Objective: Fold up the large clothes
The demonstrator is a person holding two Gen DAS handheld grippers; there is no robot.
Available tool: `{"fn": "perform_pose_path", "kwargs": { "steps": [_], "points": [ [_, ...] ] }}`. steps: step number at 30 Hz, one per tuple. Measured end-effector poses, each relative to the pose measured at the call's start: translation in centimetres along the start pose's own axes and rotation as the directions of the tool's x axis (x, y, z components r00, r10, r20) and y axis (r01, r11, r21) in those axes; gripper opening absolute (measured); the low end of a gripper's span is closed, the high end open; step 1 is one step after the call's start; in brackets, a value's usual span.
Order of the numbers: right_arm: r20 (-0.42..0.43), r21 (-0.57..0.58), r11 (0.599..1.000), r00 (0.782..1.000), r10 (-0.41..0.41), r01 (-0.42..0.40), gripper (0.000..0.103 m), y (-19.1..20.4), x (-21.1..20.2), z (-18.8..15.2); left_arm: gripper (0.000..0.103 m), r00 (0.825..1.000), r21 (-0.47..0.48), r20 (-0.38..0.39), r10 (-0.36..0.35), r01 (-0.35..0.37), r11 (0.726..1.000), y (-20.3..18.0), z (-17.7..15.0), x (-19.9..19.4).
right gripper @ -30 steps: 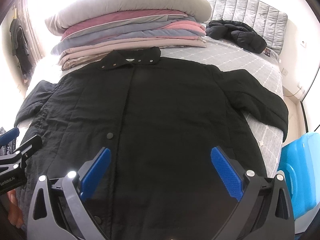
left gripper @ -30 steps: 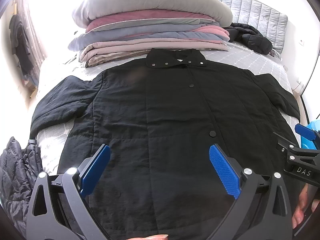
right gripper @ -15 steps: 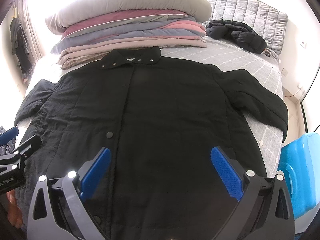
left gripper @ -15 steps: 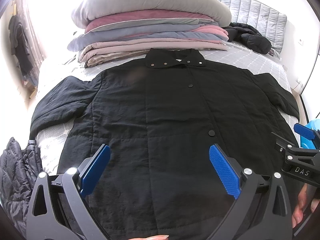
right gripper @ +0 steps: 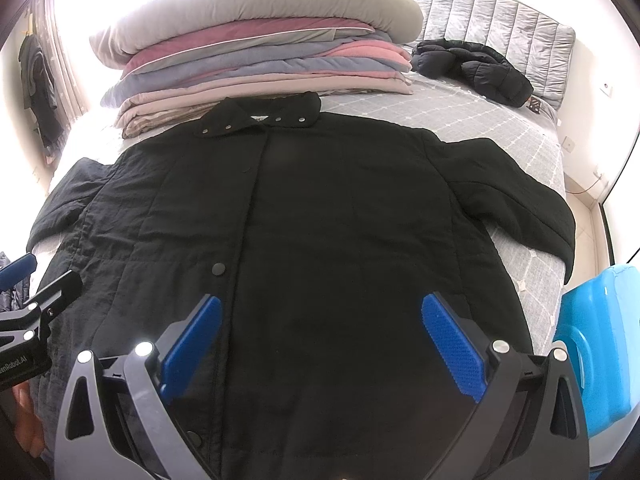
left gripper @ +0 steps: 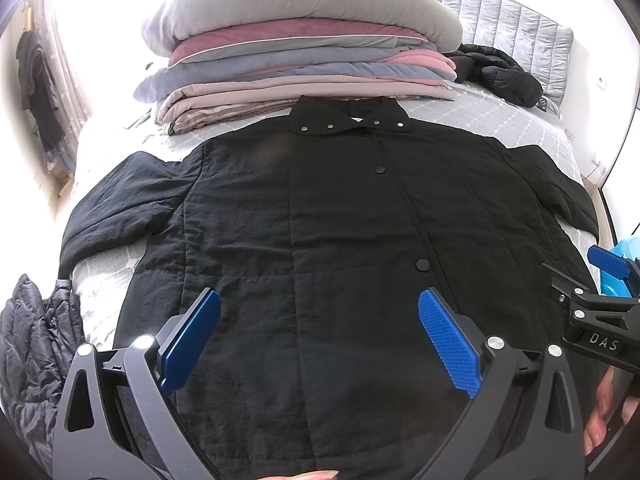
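Note:
A large black quilted coat (left gripper: 320, 220) (right gripper: 328, 216) lies face up and buttoned on the bed, collar at the far side, both sleeves spread outward. My left gripper (left gripper: 318, 332) hovers open above the coat's lower left half, with nothing between its blue pads. My right gripper (right gripper: 320, 332) hovers open above the lower right half, also holding nothing. In the left wrist view the right gripper (left gripper: 600, 280) shows at the right edge with a hand under it. In the right wrist view the left gripper (right gripper: 24, 296) shows at the left edge.
A tall stack of folded blankets (left gripper: 304, 60) (right gripper: 256, 52) stands behind the collar. A black puffer jacket (right gripper: 472, 68) lies at the far right by the grey headboard (right gripper: 500, 28). A dark puffer garment (left gripper: 28, 360) hangs at the bed's left; a blue bin (right gripper: 600, 340) stands right.

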State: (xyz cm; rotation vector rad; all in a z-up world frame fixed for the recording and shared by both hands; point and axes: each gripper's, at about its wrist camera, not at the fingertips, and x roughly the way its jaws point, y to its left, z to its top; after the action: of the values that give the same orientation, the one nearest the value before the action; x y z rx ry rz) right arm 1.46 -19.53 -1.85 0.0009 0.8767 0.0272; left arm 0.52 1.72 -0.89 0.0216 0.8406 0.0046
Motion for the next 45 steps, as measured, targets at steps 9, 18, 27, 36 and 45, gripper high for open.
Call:
{"fn": "perform_pose_path", "kwargs": {
  "steps": [9,18,27,36,45],
  "points": [
    [-0.001,-0.001,1.000,1.000,-0.001,0.001,0.097,0.0,0.0,0.0,0.096,1.000,0.000,0.000,0.000,0.000,1.000,0.0,0.0,0.0],
    [-0.002,0.002,1.000,1.000,-0.004,0.004,0.097,-0.5,0.1,-0.3,0.096,1.000,0.001,0.000,0.000,0.000,1.000,0.0,0.0,0.0],
    [-0.005,0.000,1.000,1.000,-0.009,0.009,0.097,-0.5,0.2,-0.3,0.096,1.000,0.000,0.000,0.000,0.000,1.000,0.0,0.0,0.0],
    [0.003,0.008,1.000,1.000,-0.007,0.007,0.097,-0.7,0.1,-0.2,0.096,1.000,-0.001,0.000,-0.002,0.002,1.000,0.0,0.0,0.0],
    [0.017,0.014,1.000,1.000,-0.006,0.006,0.097,-1.2,-0.1,0.3,0.096,1.000,-0.004,-0.002,0.001,-0.001,1.000,-0.1,-0.4,0.3]
  ]
}}
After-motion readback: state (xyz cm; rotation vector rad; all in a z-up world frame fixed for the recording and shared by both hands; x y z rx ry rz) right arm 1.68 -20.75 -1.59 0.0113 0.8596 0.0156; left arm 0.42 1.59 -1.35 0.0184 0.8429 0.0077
